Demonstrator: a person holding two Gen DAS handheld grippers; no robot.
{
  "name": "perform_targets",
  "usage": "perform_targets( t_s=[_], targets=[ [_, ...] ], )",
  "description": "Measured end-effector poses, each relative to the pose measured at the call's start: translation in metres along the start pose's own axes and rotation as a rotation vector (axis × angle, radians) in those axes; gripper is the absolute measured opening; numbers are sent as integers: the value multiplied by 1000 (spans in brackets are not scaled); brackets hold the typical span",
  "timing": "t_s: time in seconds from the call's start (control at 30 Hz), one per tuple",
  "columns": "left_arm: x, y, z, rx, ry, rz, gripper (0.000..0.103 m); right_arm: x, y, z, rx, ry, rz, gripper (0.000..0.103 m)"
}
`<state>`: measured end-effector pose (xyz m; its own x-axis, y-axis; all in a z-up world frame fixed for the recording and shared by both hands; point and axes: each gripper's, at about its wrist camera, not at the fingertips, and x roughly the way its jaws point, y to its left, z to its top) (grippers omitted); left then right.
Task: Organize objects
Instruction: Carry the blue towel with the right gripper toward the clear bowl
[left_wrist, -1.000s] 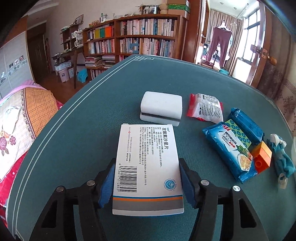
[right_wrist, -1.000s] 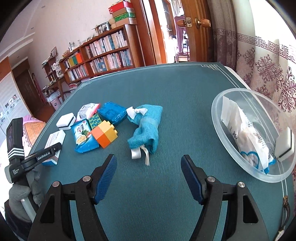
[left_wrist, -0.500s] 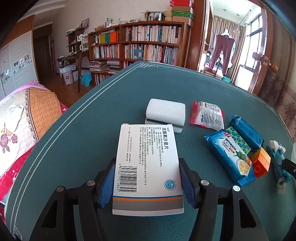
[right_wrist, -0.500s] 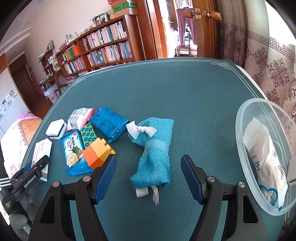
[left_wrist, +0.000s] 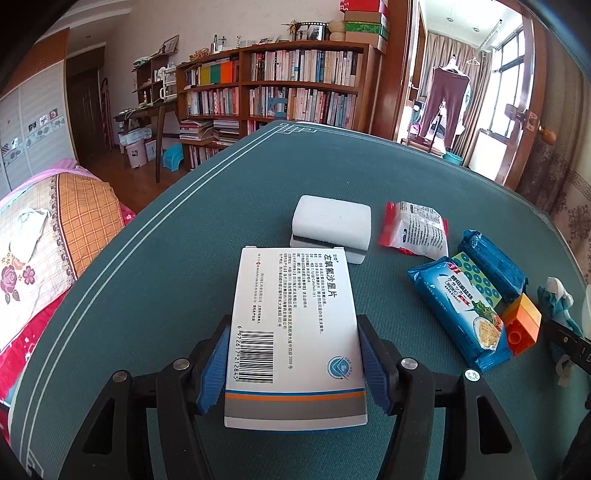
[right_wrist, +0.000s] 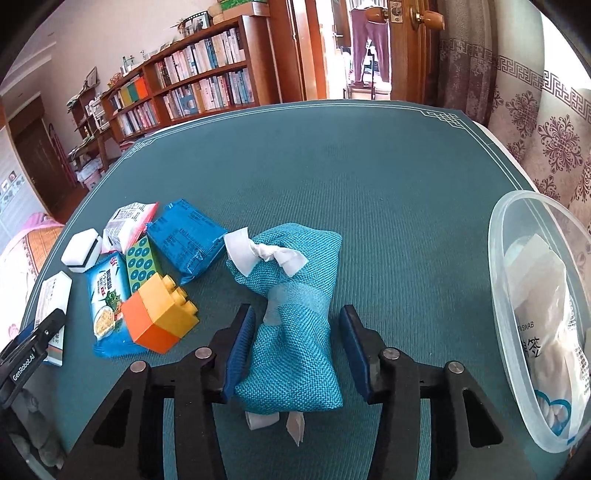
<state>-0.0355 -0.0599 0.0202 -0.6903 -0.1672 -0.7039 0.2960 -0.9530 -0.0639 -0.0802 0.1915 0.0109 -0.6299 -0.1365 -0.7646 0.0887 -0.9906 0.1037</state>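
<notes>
On the teal tablecloth (right_wrist: 369, 177), the right gripper (right_wrist: 297, 349) sits low with its blue pads spread wide on either side of a teal woven pouch (right_wrist: 295, 317). The left pad looks right up against the fabric, the right pad has a clear gap, so it's open and not squeezing anything. The pouch lies flat on the cloth, tied off with a white ribbon (right_wrist: 264, 254) at its far end, and more white ribbon ends poke out at the near end.

Over on the left side, the left gripper (left_wrist: 293, 360) has both pads pressed onto the long sides of a white medicine box (left_wrist: 295, 328), barcode face up, so that one's clamped on the box. Can't tell if the box is lifted or resting on the cloth.

Just beyond the box is a white sponge block (left_wrist: 330, 225), apparently touching the box's far edge. To the right of it there's a red and white snack packet (left_wrist: 415, 229), then a dark blue wrapper (left_wrist: 493, 264) and a light blue noodle pack (left_wrist: 461, 314) side by side, with an orange and yellow toy brick (right_wrist: 159, 317) resting on the noodle pack's near end.

Far right, a clear plastic bowl (right_wrist: 496, 258) holds a white swab bag (right_wrist: 543, 325).
</notes>
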Motion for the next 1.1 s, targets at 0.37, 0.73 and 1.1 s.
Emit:
perform_targets(
  t_s=[0.37,0.73,1.1],
  targets=[
    [0,-2,-1,3,-6,2,66,-33,2,-12,8,-44,51,37],
    [-2,-7,0,11,-13,12,66,-78,-13,-27,57,-111,98,37],
    [-8,-16,-3,32,24,1,66,-105,-44,-39,107,-154,118,37]
  ],
)
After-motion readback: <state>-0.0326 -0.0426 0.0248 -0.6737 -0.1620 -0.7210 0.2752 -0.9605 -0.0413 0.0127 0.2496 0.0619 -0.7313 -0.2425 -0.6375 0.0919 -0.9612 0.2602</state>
